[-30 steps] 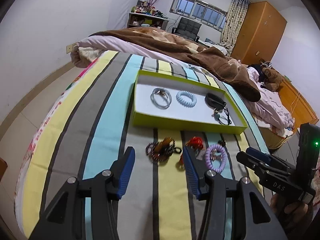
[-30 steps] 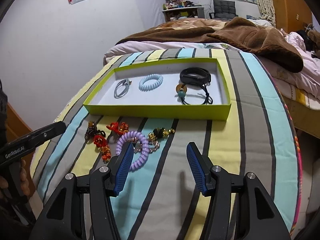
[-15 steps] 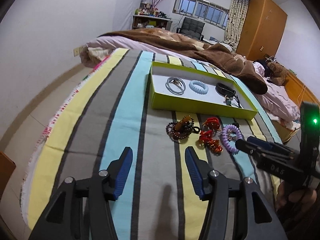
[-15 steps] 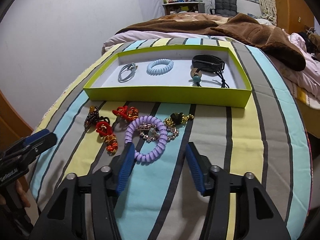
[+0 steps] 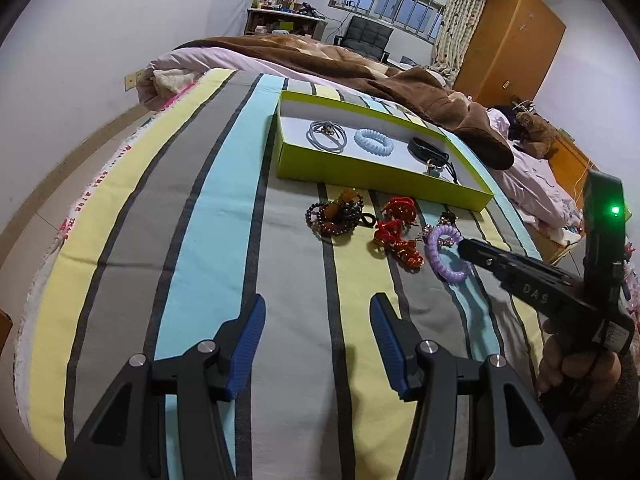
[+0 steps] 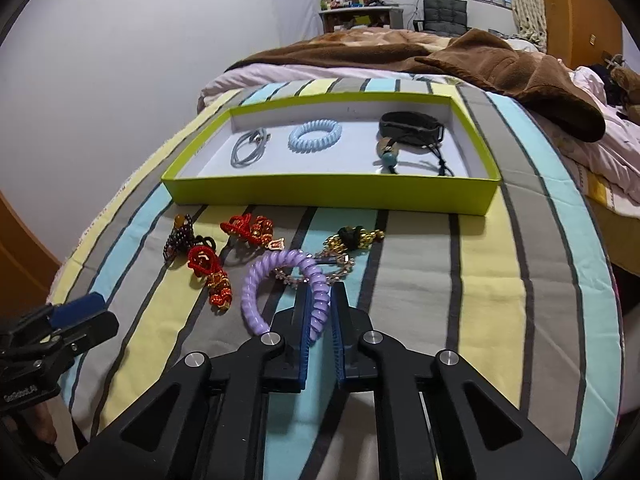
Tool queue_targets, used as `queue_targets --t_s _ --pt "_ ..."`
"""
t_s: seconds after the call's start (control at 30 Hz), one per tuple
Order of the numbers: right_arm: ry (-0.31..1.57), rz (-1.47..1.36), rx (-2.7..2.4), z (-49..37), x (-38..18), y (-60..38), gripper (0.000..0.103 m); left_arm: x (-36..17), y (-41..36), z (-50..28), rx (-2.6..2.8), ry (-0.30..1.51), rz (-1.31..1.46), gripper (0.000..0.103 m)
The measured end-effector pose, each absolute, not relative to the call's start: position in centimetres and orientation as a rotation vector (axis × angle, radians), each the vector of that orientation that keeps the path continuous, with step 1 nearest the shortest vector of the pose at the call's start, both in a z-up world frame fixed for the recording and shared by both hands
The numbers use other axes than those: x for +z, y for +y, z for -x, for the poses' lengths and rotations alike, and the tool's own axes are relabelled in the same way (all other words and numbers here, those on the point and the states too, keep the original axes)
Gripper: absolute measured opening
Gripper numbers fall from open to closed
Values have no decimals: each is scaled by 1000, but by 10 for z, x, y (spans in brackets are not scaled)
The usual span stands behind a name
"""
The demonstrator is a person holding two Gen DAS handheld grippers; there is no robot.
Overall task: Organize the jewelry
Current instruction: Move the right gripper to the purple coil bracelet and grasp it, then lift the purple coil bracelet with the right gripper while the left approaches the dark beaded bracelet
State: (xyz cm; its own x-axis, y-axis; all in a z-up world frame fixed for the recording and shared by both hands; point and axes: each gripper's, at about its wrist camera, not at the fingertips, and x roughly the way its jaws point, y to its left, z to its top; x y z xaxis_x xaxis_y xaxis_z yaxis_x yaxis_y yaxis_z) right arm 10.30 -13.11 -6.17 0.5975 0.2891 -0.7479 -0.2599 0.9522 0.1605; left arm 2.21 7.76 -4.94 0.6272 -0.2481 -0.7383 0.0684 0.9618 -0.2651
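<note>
The right gripper (image 6: 320, 316) has just closed: its blue fingers (image 6: 303, 320), which stood wide apart half a second ago with the purple spiral bracelet (image 6: 280, 280) lying loose ahead of them, now pinch the near right arc of that coil. The bracelet lies on the striped bed cover (image 6: 432, 280), on the near side of the green tray (image 6: 332, 192), its far arc overlapping a crystal chain (image 6: 316, 274). With the grip made, lifting the coil and carrying it over the tray's near wall looks like the step ahead; the chain touching it may drag along.

The left gripper (image 5: 316, 344) hangs open over bare cover, well short of the tray, fingers as wide as in the earlier frames and holding nothing. It has backed off, so the pile sits farther from it than before.

Just before the tray's near wall, the red knotted cords (image 6: 248, 228), dark bead bracelet (image 6: 178, 240) and gold-and-black piece (image 6: 352, 238) lie where they were. Inside the tray, unchanged: grey cord loop (image 6: 250, 146), pale blue spiral (image 6: 315, 135), black band with a corded pendant (image 6: 412, 130).
</note>
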Motion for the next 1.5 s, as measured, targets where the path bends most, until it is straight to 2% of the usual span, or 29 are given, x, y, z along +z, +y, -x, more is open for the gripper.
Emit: queue_targets --t_s 0.57,1.23,1.27,1.4,1.5 --pt "810 -155 282 -85 -43 -186 9 -41 57 -62 -178 857 130 56" --pt "809 -169 300 -90 -46 -193 9 -58 30 -100 -134 890 4 56" --pt "809 -171 301 -90 -45 -193 9 -57 30 -100 -135 889 4 55" --pt "804 -171 303 -90 -45 -193 9 -57 33 -100 -135 884 13 40" --pt "804 -171 304 -91 -45 -192 9 -56 35 -99 -139 883 22 37"
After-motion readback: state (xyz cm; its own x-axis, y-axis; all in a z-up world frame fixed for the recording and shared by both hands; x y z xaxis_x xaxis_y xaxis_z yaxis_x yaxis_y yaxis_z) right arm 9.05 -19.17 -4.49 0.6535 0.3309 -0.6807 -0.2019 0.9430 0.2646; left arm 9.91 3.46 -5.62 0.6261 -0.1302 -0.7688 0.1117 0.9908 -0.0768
